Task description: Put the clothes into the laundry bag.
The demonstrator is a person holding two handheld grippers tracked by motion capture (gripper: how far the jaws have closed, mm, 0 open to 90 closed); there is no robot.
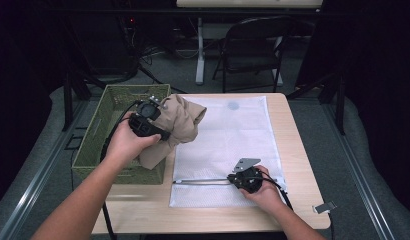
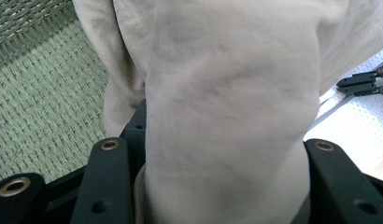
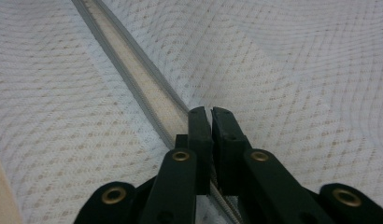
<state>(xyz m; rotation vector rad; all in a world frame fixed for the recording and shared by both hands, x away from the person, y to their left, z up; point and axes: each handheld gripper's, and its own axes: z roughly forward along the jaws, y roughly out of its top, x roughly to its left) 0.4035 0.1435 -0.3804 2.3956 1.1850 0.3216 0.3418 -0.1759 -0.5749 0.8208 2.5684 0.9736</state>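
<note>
A beige cloth hangs bunched over the near right corner of a green woven basket, with my left gripper shut on it. In the left gripper view the cloth fills the space between the jaws of the left gripper. A white mesh bag lies flat on the table. Its zipper runs along the near end. My right gripper rests there, pointing left. In the right gripper view the right gripper is shut on the zipper, which gapes open ahead of it.
The basket stands at the table's left edge. Bare wooden table shows to the right of the bag, and a small metal clip lies at the near right corner. A folding chair stands behind the table.
</note>
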